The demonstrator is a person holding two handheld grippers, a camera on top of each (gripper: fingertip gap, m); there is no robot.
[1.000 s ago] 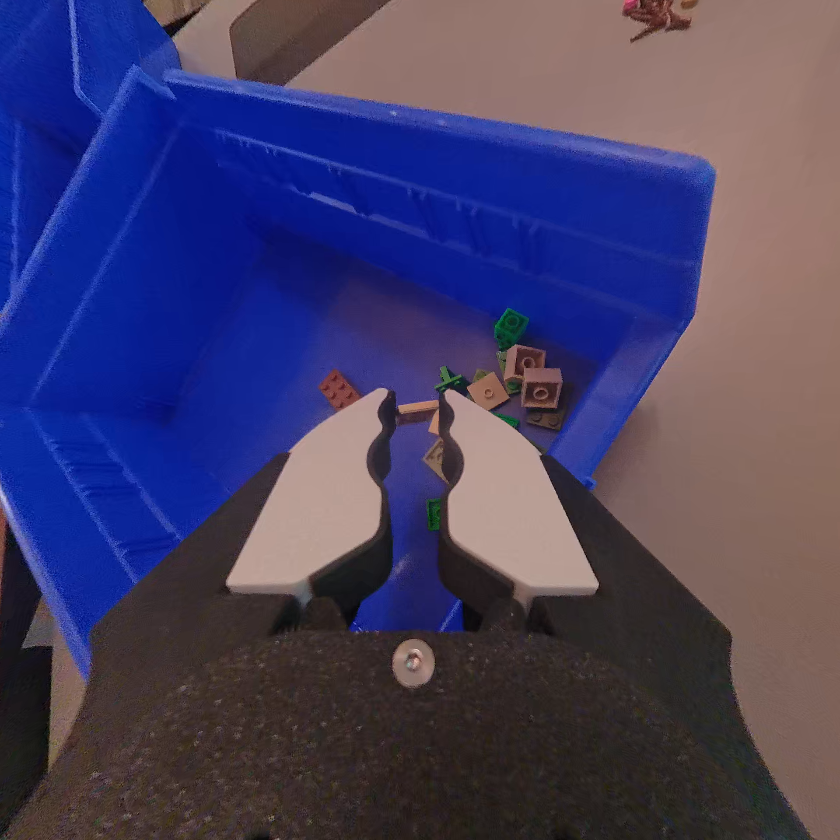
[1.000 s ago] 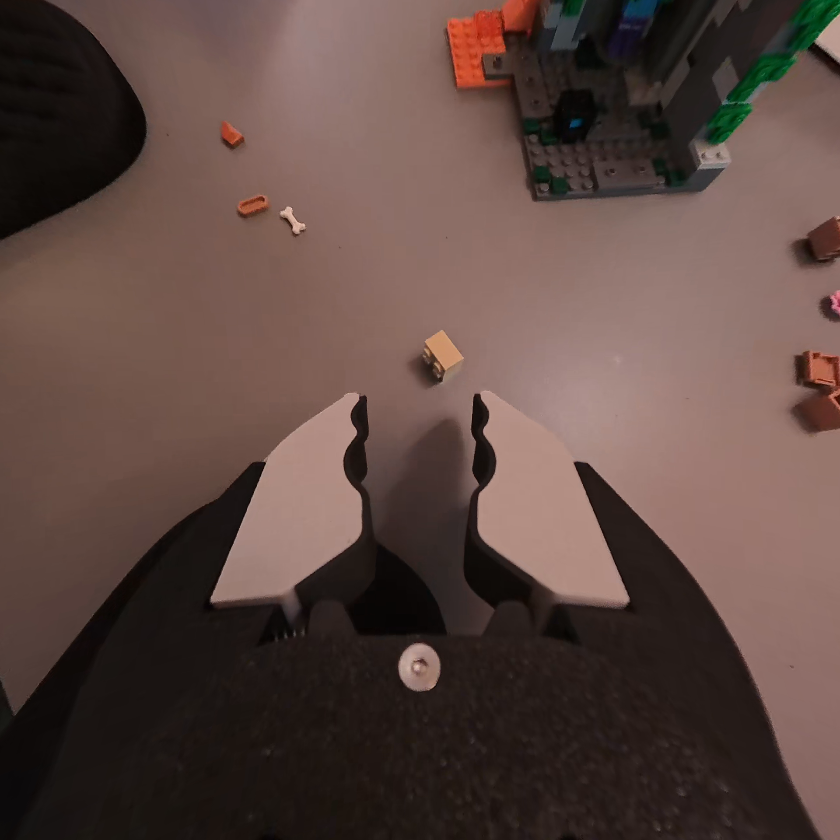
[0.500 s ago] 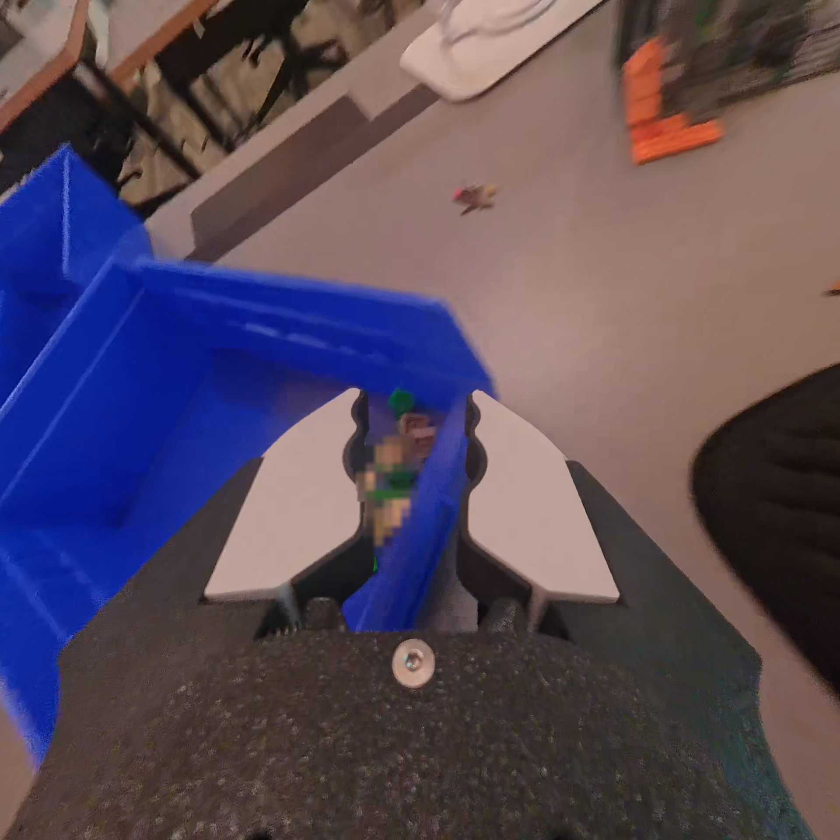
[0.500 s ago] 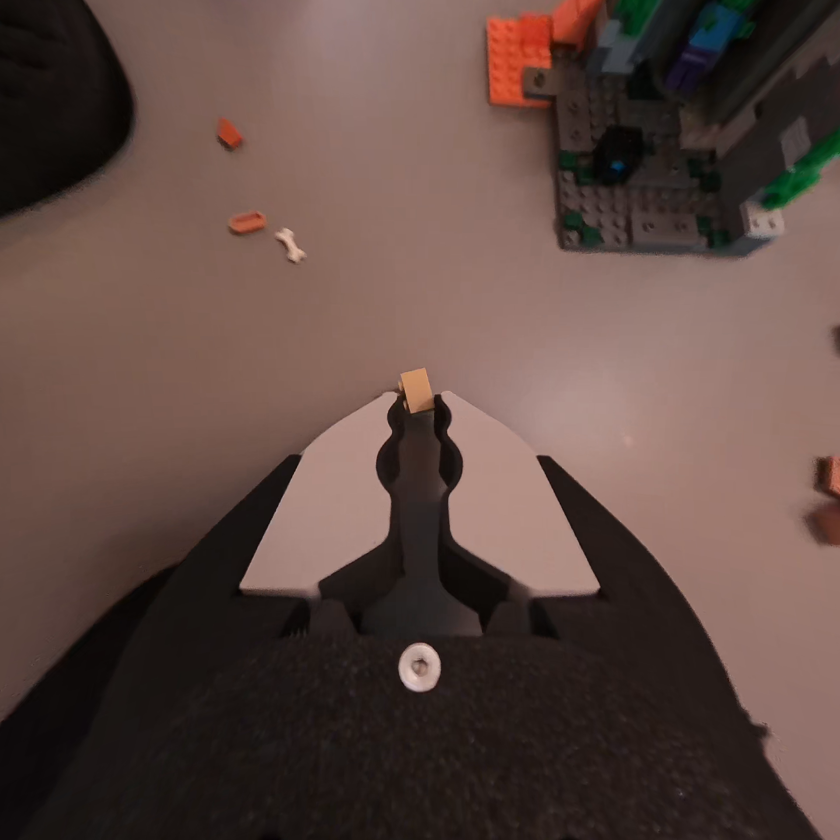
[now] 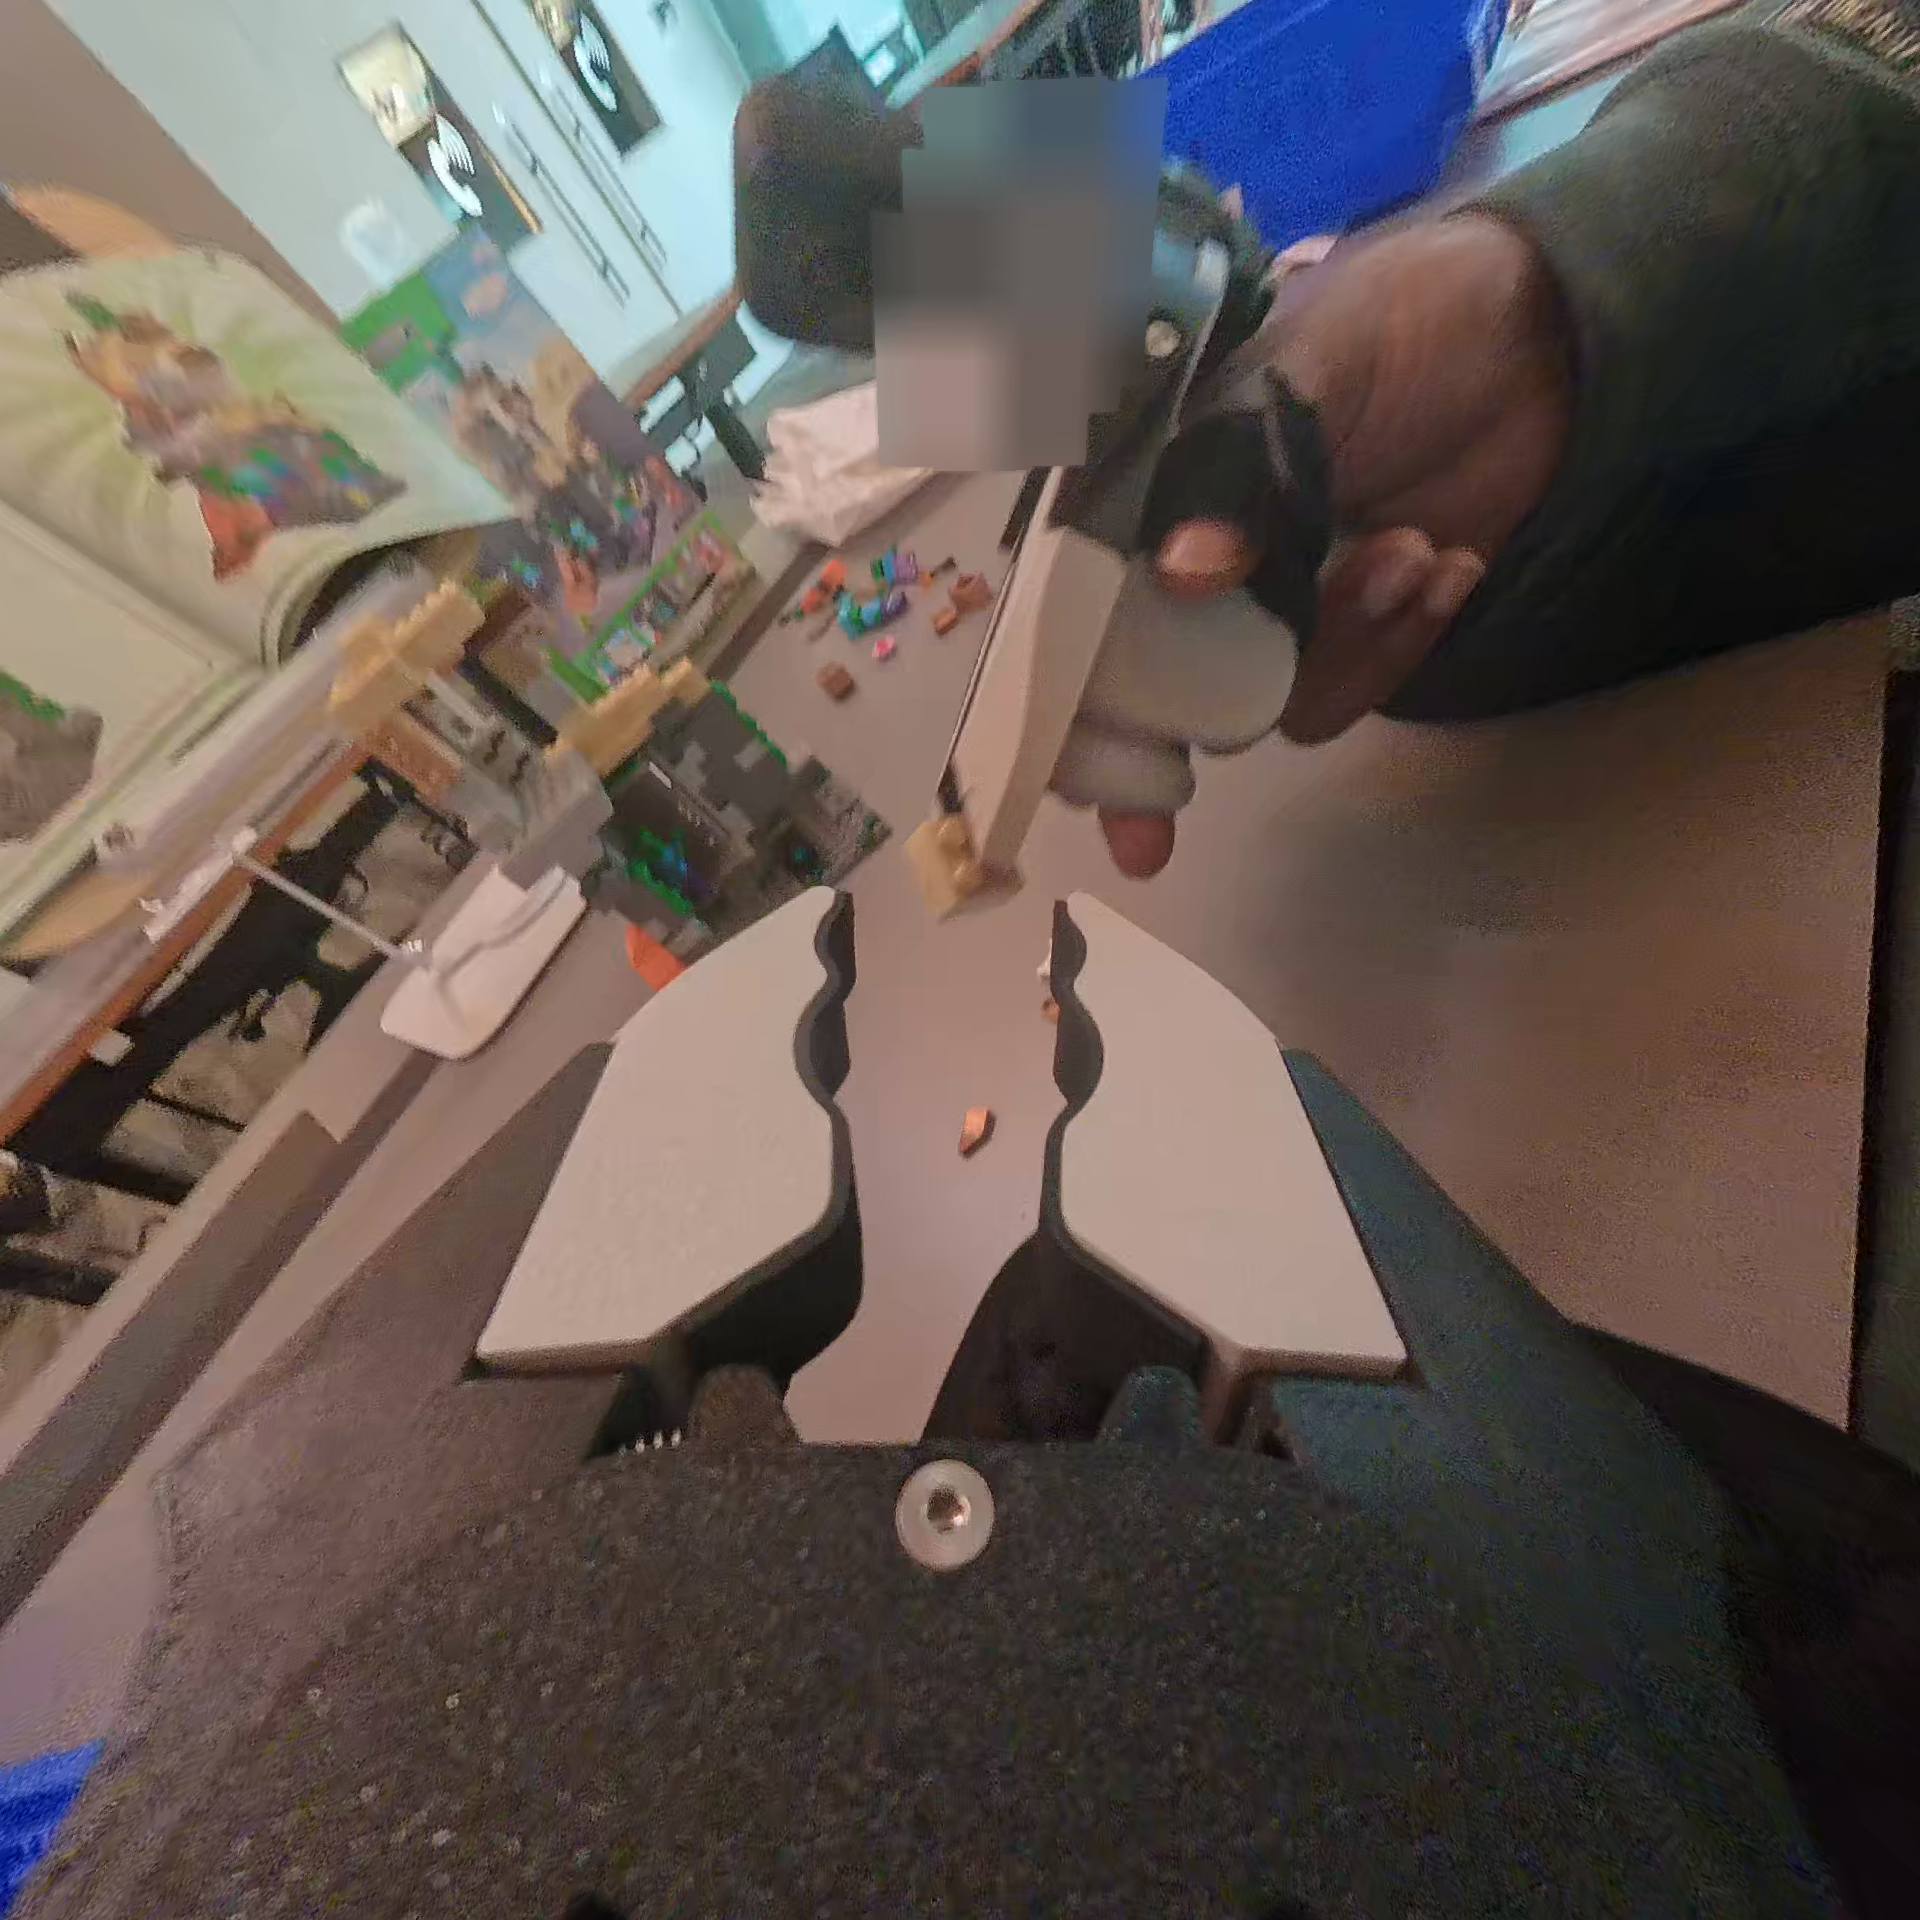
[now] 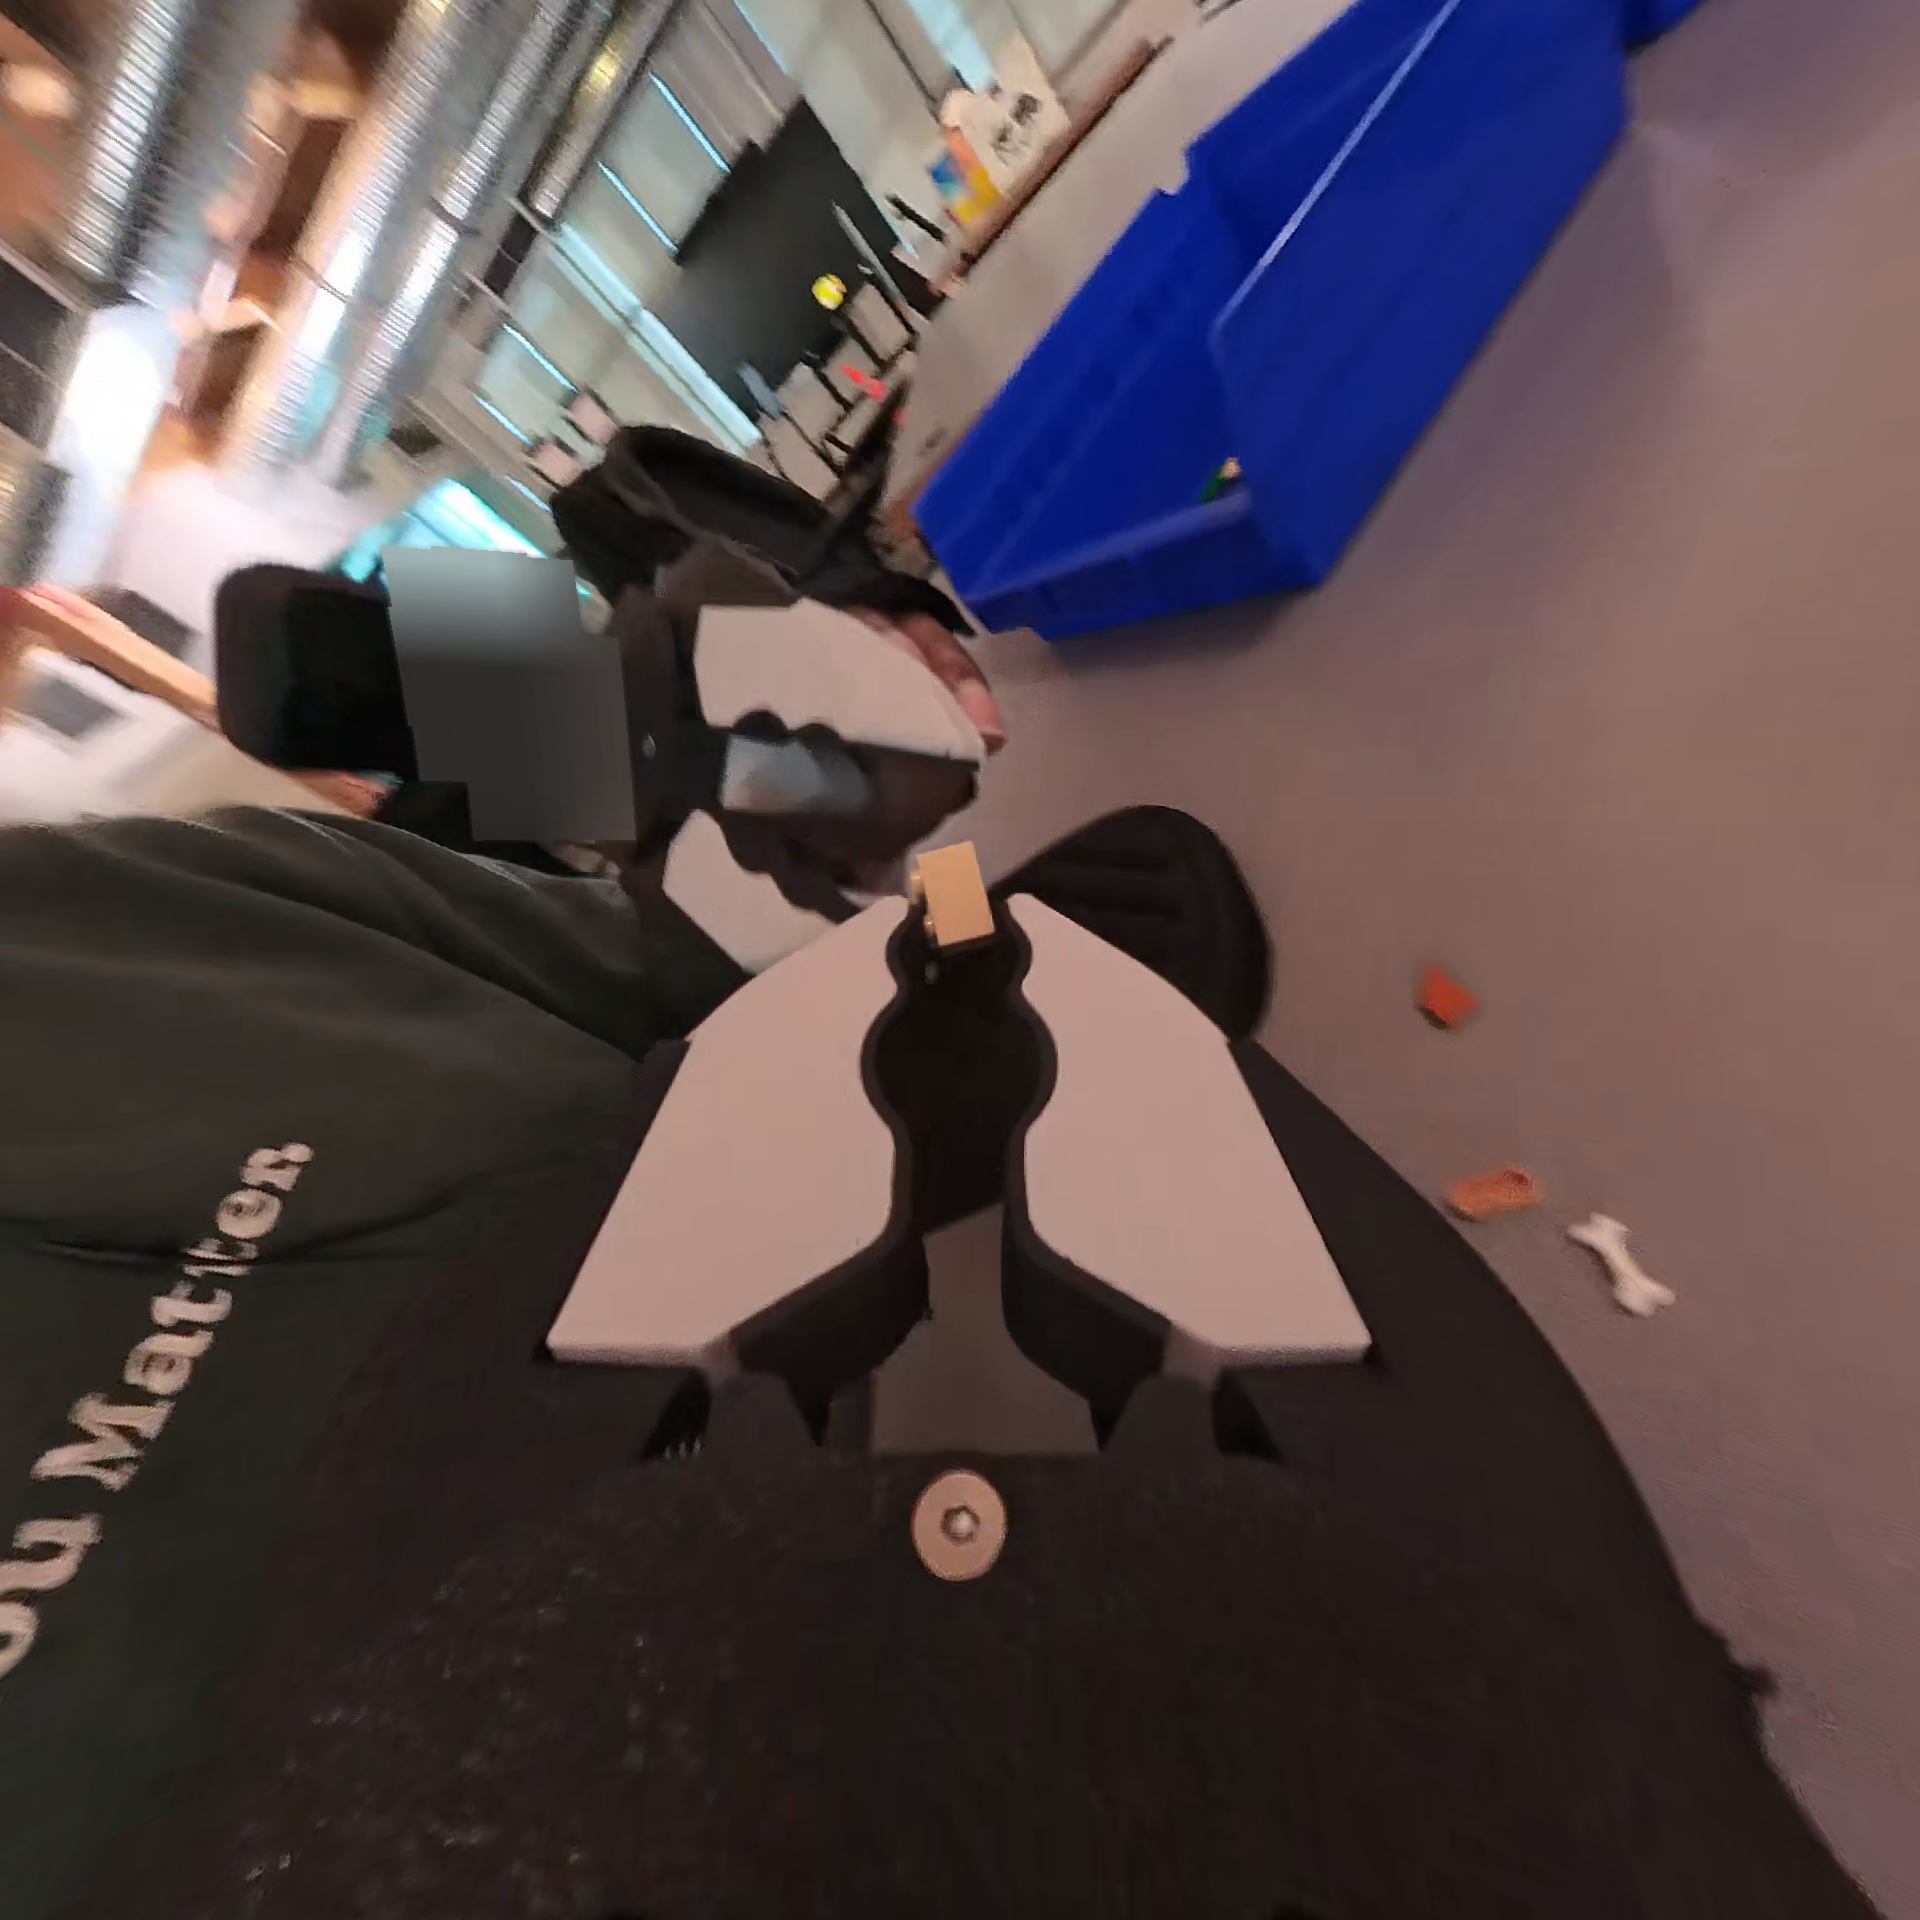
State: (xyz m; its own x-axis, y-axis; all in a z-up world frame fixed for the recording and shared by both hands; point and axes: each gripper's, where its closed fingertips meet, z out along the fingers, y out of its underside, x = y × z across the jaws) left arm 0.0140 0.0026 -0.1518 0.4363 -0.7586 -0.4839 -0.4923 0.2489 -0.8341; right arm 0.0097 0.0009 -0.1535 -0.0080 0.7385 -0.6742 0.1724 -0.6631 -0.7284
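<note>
My right gripper (image 6: pixel 951 914) is clamped on one tan brick (image 6: pixel 954 896), now lifted off the grey table (image 6: pixel 1558 727); a second ago it lay loose ahead of spread fingers. My left gripper (image 5: pixel 951 914) stands open and empty, swung away from the blue bin (image 6: pixel 1143 468) it faced earlier, and now points at the held brick. On the table beside the right gripper: two orange pieces (image 6: pixel 1446 997), one white bone piece (image 6: pixel 1621 1262). Farther off stands one brick-built model (image 5: pixel 675 790); two blue bins are visible.
</note>
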